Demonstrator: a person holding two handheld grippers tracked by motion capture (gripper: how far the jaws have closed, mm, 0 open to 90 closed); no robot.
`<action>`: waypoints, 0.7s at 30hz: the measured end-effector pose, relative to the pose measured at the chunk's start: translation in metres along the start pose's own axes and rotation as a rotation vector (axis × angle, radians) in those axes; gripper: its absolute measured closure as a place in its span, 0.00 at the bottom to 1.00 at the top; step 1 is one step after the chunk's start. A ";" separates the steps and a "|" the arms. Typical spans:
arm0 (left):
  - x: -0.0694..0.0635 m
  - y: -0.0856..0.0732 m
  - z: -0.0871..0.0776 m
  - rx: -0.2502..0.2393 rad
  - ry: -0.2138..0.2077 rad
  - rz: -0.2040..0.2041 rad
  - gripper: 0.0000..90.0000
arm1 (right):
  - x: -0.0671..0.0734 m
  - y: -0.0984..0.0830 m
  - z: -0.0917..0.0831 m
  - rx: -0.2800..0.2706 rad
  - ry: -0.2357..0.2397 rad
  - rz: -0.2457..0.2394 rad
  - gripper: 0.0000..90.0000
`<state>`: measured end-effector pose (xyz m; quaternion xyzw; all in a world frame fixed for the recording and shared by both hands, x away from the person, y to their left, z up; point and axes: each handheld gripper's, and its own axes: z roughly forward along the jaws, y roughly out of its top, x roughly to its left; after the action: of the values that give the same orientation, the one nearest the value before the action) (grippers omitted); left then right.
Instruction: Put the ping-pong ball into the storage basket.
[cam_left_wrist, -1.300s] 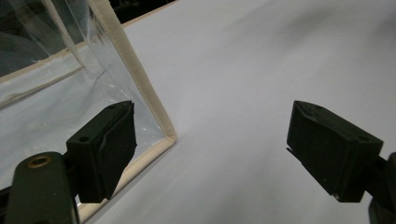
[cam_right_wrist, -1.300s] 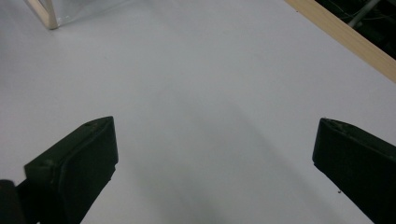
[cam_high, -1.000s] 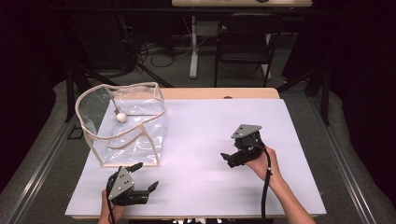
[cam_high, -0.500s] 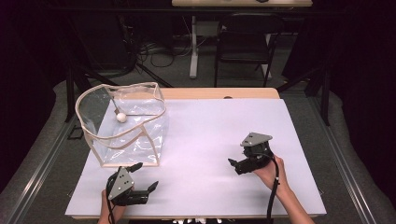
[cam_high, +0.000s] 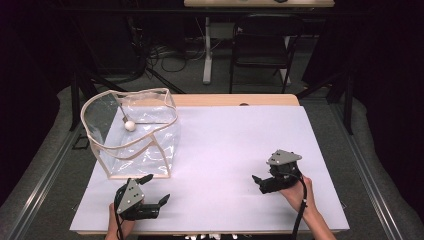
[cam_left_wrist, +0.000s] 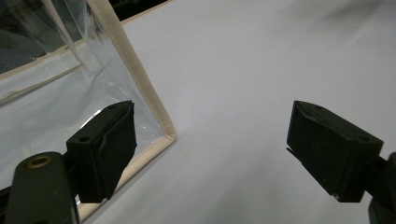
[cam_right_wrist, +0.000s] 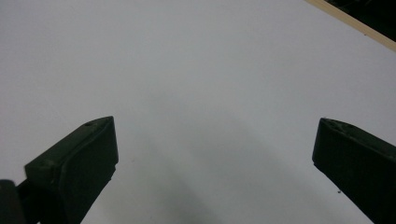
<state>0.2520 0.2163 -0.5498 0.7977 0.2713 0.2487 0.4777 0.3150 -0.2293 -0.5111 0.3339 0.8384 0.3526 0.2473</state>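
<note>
The left gripper (cam_high: 156, 189) sat at the near left of the white table surface (cam_high: 240, 150) with its two black jaws spread wide and nothing between them. In the left gripper view (cam_left_wrist: 210, 140) one jaw stood just beside the near corner of the clear plastic bag with a cream fabric rim and edging (cam_left_wrist: 140, 88); whether it touched the trim could not be told, and the other jaw hung over bare table.

The right gripper (cam_high: 260, 182) rested low at the near right, also gaping wide and empty, and in the right gripper view (cam_right_wrist: 215, 144) both its jaws stood over plain white surface.

In the high view the bag (cam_high: 131, 145) stood upright and open at the far left of the table, just beyond the left gripper and well apart from the right one. A small white ball on a thin dark stem (cam_high: 130, 125) showed inside the bag near its back wall.
</note>
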 end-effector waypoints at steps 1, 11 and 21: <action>0.000 0.000 0.000 0.000 0.001 0.000 0.18 | 0.000 -0.002 0.000 0.002 0.002 0.004 0.00; 0.000 -0.001 0.000 0.003 0.002 -0.005 0.18 | 0.003 -0.023 -0.010 -0.010 -0.014 0.046 0.00; 0.000 -0.001 0.002 0.013 0.003 0.001 0.18 | 0.005 -0.040 -0.016 -0.033 -0.038 0.075 0.00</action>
<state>0.2529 0.2150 -0.5512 0.8004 0.2734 0.2483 0.4721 0.2856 -0.2534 -0.5319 0.3678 0.8144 0.3692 0.2554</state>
